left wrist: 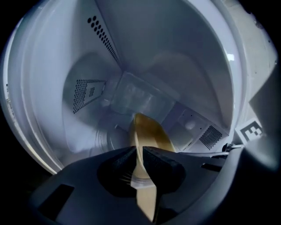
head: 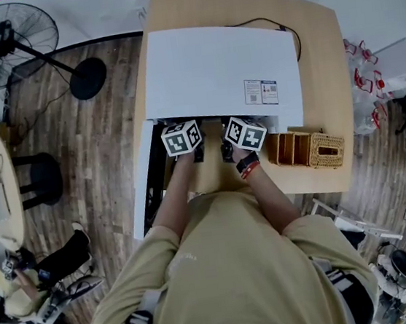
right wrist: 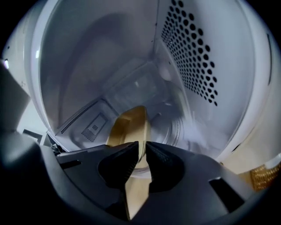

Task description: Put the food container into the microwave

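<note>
The left hand-held gripper [left wrist: 139,150] is clenched on the tan rim of the food container [left wrist: 151,132]. The right hand-held gripper [right wrist: 141,145] is clenched on that rim too, seemingly at the other side. Both are reached in through the front opening of the microwave [head: 213,68], so the food container is held inside the microwave, over its glass turntable [right wrist: 180,127]. Whether its base rests there cannot be told. A clear box shape is seen deeper in, toward the microwave's back wall, and may be only a reflection. The door [head: 139,195] is swung open at the microwave's left side. The microwave is stood on the tabletop [head: 320,40], with a wicker basket [head: 317,149] just beside its right front corner.

The step in hand is judged to be the setting down. It is best done with the container kept level between the two grips and lowered until it is borne by the turntable near the microwave's centre. Only then should it be let go, by both together. The jaws should then be drawn straight back, clear of the microwave's side walls.
</note>
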The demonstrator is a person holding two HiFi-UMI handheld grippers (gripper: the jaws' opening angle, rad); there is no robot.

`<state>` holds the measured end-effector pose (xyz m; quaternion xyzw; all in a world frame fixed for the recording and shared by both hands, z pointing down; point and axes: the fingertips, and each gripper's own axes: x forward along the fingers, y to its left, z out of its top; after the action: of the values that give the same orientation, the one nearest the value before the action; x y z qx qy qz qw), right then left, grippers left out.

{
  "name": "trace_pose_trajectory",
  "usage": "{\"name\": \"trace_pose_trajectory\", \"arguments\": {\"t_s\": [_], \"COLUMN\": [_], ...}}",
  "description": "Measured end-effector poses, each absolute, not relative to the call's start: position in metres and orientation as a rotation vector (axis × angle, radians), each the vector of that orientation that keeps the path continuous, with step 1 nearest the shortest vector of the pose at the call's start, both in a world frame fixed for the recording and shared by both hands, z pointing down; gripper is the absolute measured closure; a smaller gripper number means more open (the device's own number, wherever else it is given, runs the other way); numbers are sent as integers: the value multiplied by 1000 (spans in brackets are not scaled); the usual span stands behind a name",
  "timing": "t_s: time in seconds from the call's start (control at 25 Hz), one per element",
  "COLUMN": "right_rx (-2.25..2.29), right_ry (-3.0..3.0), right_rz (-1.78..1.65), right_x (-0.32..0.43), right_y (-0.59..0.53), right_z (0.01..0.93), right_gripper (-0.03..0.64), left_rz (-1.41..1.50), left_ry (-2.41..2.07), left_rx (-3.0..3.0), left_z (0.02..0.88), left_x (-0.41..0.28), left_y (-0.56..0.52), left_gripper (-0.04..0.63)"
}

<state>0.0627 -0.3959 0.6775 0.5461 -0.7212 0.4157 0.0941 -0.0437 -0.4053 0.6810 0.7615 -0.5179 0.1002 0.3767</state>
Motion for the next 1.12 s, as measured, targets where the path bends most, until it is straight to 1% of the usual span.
{"name": "trace_pose_trajectory", "arguments": {"t_s": [0.04,0.12,0.16,0.2,0.24,0.28,0.84,1.12], "right_rx": [1611,1590,1583,1580,1581,1583,1617,1629], "right_ry": [-2147,-2165,-2172,-2176,-2177,-2176,-2201,-2205], "right_rz": [1223,1211,1209,1209,1209,1206,1125,1076], "right_x": [61,57,55,55,55,56,58,57], "right_y": [-396,-396,-396,-395,-394,-393,-360,-328], "right_z": [677,676,676,676,677,678,658,646], "right_gripper": [553,501,485,479,476,476,476,479], "left_rz": [260,266,263,257,251,247,251,255], "left_ry": [-1323,-1322,-1319,-1316,-1316,-1319,-1347,-1358], "left_rx": [1959,1982,1990,1994,1997,1999,2033,2064], "left_z": [681,680,679,678,678,676,660,648], "left_x": [-44,-43,-42,-42,-41,-41,-48,-50], "left_y": [-405,-404,-404,-403,-403,-402,-366,-332], "left_gripper": [550,525,491,437,406,402,405,438]}}
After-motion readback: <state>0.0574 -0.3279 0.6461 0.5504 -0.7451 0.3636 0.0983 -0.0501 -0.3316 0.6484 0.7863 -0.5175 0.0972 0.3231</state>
